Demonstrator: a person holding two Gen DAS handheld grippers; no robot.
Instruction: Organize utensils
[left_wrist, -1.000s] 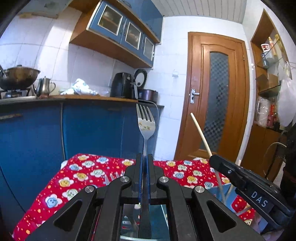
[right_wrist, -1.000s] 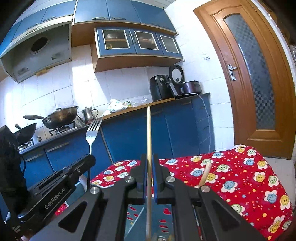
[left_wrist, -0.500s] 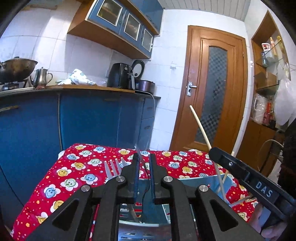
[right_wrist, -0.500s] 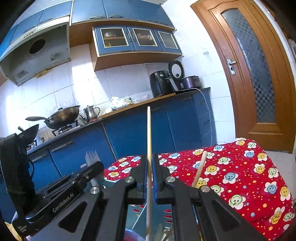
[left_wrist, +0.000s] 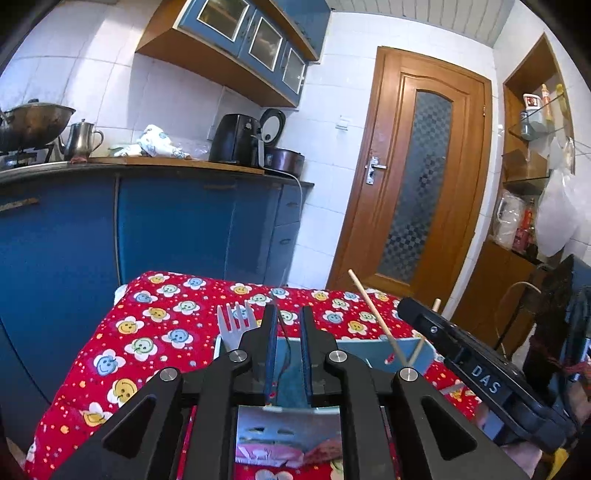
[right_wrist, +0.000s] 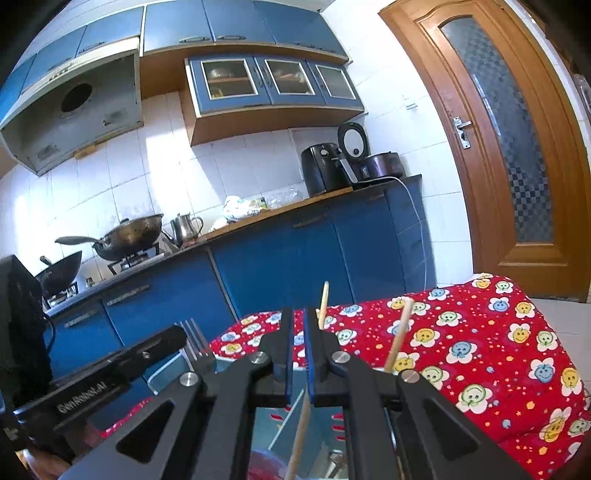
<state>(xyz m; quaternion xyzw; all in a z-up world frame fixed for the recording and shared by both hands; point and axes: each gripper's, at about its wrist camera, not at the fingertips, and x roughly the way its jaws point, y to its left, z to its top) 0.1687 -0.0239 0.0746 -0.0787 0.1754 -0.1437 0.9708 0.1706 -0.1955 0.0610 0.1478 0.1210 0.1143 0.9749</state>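
My left gripper (left_wrist: 287, 314) hangs over the light blue utensil holder (left_wrist: 369, 352) on the red smiley-face tablecloth (left_wrist: 155, 332). Its jaws stand parted with nothing between them; only the holder's inside shows through the gap. A silver fork (left_wrist: 236, 325) stands upright in the holder just left of my left fingers (left_wrist: 270, 332), tines up, free of them. To the right, two wooden chopsticks (left_wrist: 373, 317) lean in the holder, crossing near its rim.

My right gripper (right_wrist: 299, 325) hovers over the same holder from the other side. Its jaws sit close together with a narrow slit between them. A chopstick (right_wrist: 323, 304) rises just behind the right finger, and its lower length shows below the pads, but I cannot tell whether the pads pinch it or it stands loose in the holder. A second, thicker chopstick (right_wrist: 399, 336) leans to the right of it. The fork's tines (right_wrist: 195, 339) show beside the black body of my left gripper (right_wrist: 110, 373).

Behind the table run blue kitchen cabinets (right_wrist: 295, 266), a wok (right_wrist: 129, 236) on the stove, a steel kettle (left_wrist: 82, 139), a black air fryer (left_wrist: 236, 138) and a wooden door (left_wrist: 421, 177).
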